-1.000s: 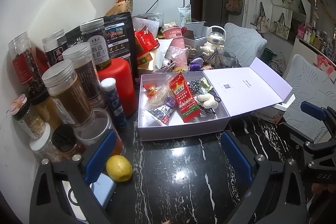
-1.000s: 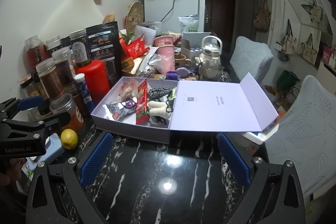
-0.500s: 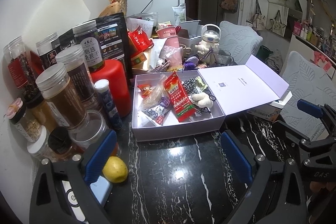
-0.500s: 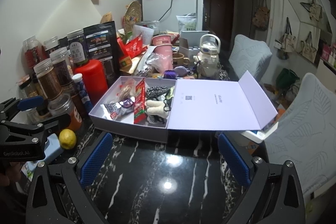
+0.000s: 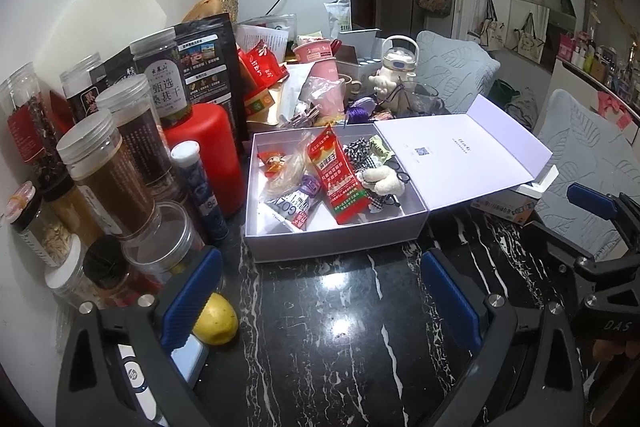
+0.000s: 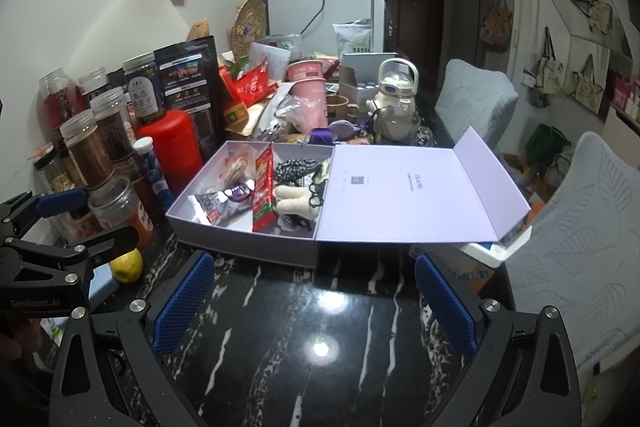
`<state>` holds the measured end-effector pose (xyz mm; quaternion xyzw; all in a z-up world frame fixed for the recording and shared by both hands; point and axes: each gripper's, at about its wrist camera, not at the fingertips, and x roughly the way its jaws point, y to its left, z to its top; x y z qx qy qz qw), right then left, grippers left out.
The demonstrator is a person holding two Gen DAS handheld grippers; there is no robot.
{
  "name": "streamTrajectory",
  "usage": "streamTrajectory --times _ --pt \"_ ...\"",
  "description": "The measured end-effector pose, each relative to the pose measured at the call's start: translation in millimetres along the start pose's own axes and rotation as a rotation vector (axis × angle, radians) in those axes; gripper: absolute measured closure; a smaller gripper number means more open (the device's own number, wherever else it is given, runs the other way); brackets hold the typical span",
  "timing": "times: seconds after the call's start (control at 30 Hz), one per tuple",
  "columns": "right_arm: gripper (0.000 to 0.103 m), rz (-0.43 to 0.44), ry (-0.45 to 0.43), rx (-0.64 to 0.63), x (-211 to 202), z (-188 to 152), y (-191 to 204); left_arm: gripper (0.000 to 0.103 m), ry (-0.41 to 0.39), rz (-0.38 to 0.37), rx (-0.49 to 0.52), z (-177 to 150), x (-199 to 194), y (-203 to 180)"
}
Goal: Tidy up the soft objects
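Observation:
An open lilac box (image 5: pixel 332 239) (image 6: pixel 240 231) sits on the black marble table, its lid (image 5: pixel 460 163) (image 6: pixel 408 187) folded flat to the right. Inside lie a red snack packet (image 5: pixel 340 175) (image 6: pixel 263 187), a cream plush toy (image 5: pixel 382 179) (image 6: pixel 294 201), a checked fabric piece (image 5: pixel 358 149) (image 6: pixel 296 167) and other small packets. My left gripper (image 5: pixel 320 291) is open and empty, low in front of the box. My right gripper (image 6: pixel 312 299) is open and empty, also in front of the box.
Several jars (image 5: pixel 104 171) and a red canister (image 5: pixel 208 155) stand left of the box. A lemon (image 5: pixel 216 321) (image 6: pixel 127 265) lies by the left gripper. Cluttered cups, a teapot (image 6: pixel 396 99) and bags sit behind. Padded chairs (image 6: pixel 580 227) stand right.
Both grippers have drawn back slightly and risen, so the box appears a little farther away and more from above. Nothing on the table moved.

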<state>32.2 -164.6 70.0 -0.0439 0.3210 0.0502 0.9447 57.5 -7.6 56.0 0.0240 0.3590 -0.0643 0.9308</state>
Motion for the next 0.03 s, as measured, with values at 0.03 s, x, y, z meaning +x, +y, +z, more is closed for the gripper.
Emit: streamTrajectory --times 0.03 --pt "0.001 0.000 0.003 0.001 0.7 -0.3 -0.2 0.002 0.004 -0.004 -0.001 -0.4 1.5 0.5"
